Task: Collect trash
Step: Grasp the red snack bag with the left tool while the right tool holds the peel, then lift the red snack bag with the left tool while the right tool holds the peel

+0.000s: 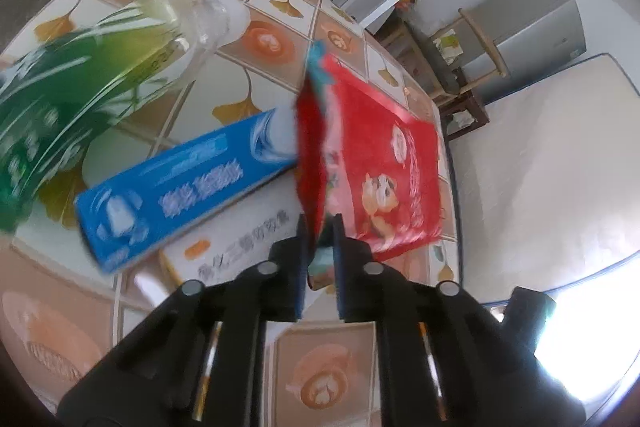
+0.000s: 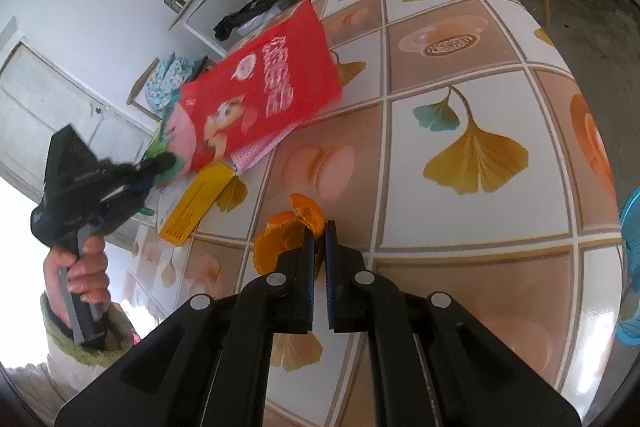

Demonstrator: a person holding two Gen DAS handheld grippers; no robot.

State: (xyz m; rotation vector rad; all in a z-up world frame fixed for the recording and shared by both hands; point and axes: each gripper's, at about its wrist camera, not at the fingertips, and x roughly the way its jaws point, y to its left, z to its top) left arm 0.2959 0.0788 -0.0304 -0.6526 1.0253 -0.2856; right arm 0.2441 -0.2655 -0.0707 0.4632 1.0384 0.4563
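Observation:
A red snack bag (image 1: 372, 163) stands on edge above the tiled table (image 1: 256, 99), and my left gripper (image 1: 322, 223) is shut on its near corner. In the right wrist view the same bag (image 2: 264, 83) hangs tilted from the left gripper (image 2: 160, 163), which a hand (image 2: 82, 275) holds at the table's left edge. My right gripper (image 2: 319, 227) is shut on a piece of orange peel (image 2: 280, 239), which sticks out to the left of the jaws just above the table (image 2: 480, 87).
A blue toothpaste box (image 1: 180, 195) lies on a white carton (image 1: 240, 247), and a green bottle (image 1: 80, 79) lies at the left. A yellow box (image 2: 196, 205) lies under the bag. A blue basket (image 2: 630, 267) shows at the right edge. A mattress (image 1: 560, 167) lies beyond the table.

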